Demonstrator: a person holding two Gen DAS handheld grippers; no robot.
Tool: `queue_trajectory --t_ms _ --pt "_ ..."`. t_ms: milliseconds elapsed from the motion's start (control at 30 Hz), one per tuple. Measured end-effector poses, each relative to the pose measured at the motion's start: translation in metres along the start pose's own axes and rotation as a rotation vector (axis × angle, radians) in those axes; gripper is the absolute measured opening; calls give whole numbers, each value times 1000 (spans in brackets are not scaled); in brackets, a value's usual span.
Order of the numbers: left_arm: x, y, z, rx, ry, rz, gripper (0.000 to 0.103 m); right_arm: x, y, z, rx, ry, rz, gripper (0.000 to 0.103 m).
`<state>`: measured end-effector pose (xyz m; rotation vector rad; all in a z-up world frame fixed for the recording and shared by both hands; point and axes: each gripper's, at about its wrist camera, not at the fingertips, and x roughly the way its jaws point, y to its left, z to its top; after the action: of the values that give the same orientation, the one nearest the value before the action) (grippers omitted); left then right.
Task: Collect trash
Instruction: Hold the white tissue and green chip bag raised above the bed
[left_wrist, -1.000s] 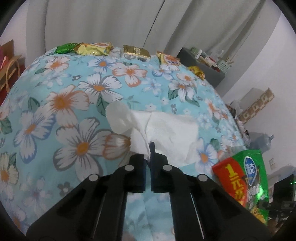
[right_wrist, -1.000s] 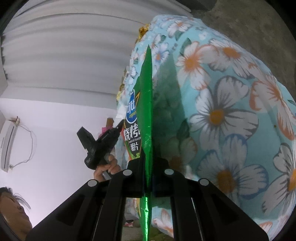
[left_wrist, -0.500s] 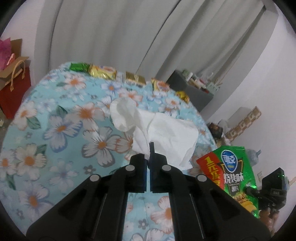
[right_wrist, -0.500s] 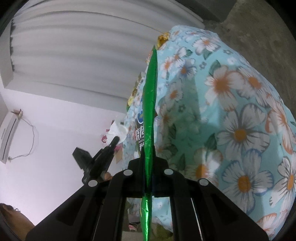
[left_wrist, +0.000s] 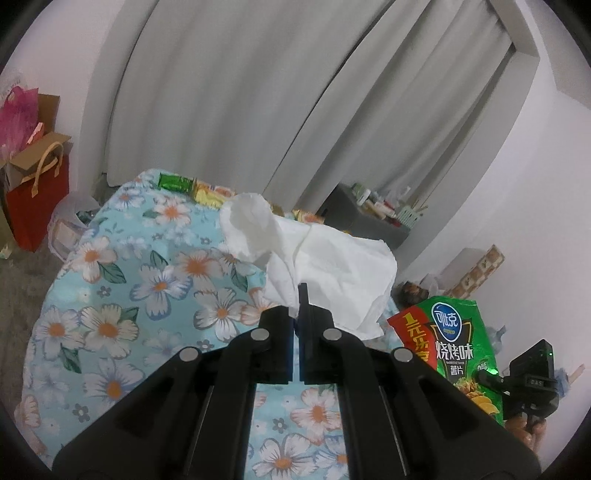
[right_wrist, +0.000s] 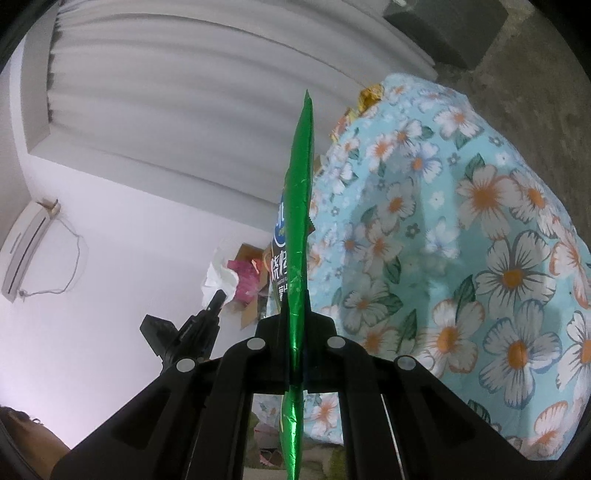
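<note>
Left wrist view has the crumpled white paper tissue (left_wrist: 325, 258) pinched right at its near edge, fanning up and away from the left gripper (left_wrist: 297, 317) — so it sticks out forward of the fingers, lifted clear above the counter with the light-blue floral tablecloth (left_wrist: 155, 295). Those fingers are clenched on it, only a thin slit between them.

The flat green foil chip bag (left_wrist: 458, 347) shows off to the right in that view, face on, with the right gripper (left_wrist: 532, 384) holding it from below. In the right wrist view the same bag (right_wrist: 299, 221) is seen edge-on, a thin green blade running straight up from between the fingers of the right gripper (right_wrist: 295, 332), which are clamped on its lower part. Its long axis lines up with the fingers, and a bit of bag hangs down behind them too.

So both pieces of trash are already in hand and off the counter, the two grippers side by side near the counter's edge. I can't spot a bin in either view, so whichever arm ends up nearer can't be judged from here.

More wrappers — green and gold foil ones (left_wrist: 192, 186) — sit along the far edge of the counter, well apart from both grippers. Grey curtains (left_wrist: 240, 92) hang behind, and a red paper gift bag (left_wrist: 37, 199) stands on the floor to the left.
</note>
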<state>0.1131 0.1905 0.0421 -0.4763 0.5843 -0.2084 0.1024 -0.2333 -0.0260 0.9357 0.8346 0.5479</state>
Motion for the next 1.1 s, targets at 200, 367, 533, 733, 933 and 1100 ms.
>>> queue_trajectory --t_ms 200,367,533,733,933,1100 --pt "-17 -4 1 2 -29 -17 0 -12 12 -1 -30 -37 8 4" --pt "-28 -5 0 1 -44 -23 0 -19 20 -4 -50 -54 12 4" --pt "-38 -4 -2 -2 -57 -26 0 -24 30 -8 -69 -61 18 4" --pt "-44 1 -2 -9 -66 -25 0 -23 34 -11 -74 -59 24 4" --pt "-44 6 -2 -17 -71 -23 0 -21 36 -12 -78 -57 24 4" --pt "-46 9 -2 -24 -73 -20 0 -17 37 -11 -77 -54 20 4"
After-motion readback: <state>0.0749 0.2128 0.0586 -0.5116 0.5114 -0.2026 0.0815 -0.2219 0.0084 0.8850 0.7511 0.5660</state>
